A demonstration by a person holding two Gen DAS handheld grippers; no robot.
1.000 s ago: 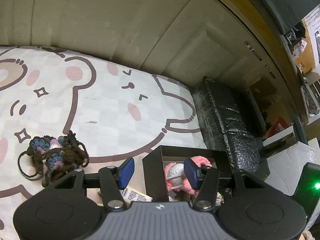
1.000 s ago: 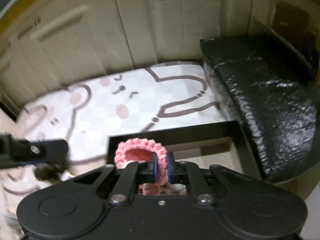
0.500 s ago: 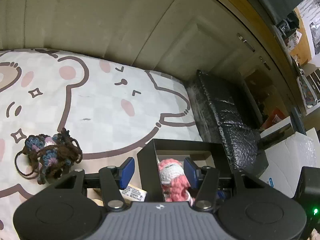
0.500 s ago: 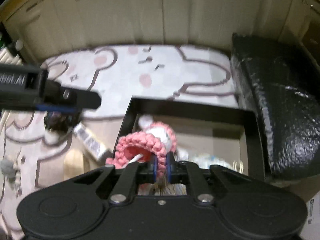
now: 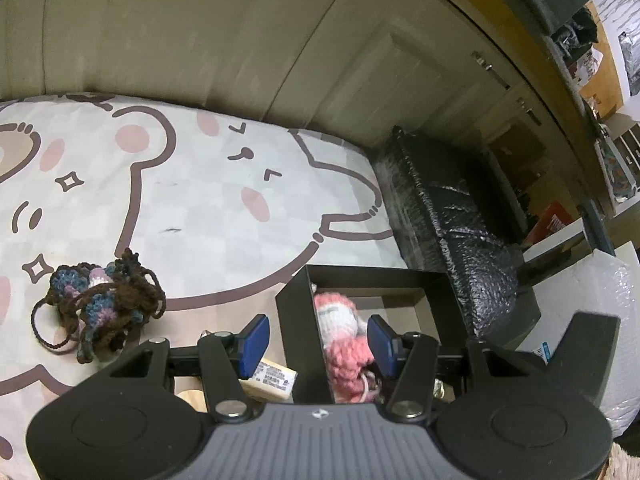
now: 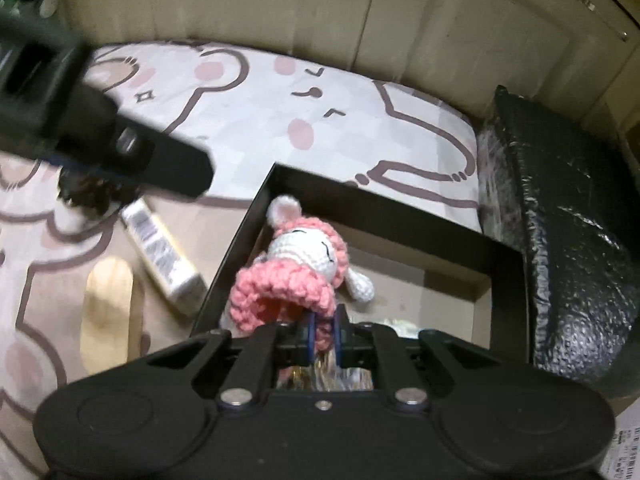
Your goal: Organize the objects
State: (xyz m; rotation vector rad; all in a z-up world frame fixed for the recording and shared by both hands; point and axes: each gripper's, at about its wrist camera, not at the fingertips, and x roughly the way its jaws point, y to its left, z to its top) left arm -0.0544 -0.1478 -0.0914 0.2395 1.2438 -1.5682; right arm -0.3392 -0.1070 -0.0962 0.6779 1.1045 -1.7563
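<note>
A crocheted rabbit doll (image 6: 304, 260) with a white face and pink hood lies in the left part of an open black box (image 6: 360, 210). My right gripper (image 6: 324, 334) is shut on the doll's pink knitted hem, just above the box. In the left wrist view the doll (image 5: 340, 320) shows behind the box's left wall (image 5: 298, 320). My left gripper (image 5: 316, 342) stands open astride that wall, its blue pads clear of it. One of its fingers (image 6: 168, 160) crosses the right wrist view, blurred. A brown and blue yarn doll (image 5: 100, 308) lies on the sheet to the left.
A bear-print sheet (image 5: 200, 200) covers the surface. A white barcoded packet (image 6: 160, 256) and a pale wooden piece (image 6: 106, 312) lie left of the box. A black wrapped bundle (image 6: 560, 220) sits right of it. Cupboard doors (image 5: 200, 40) stand behind.
My right gripper has rolled and sunk with the pink doll, bringing it from above the box's near edge down inside; its face now shows. The left gripper's view shifted only slightly.
</note>
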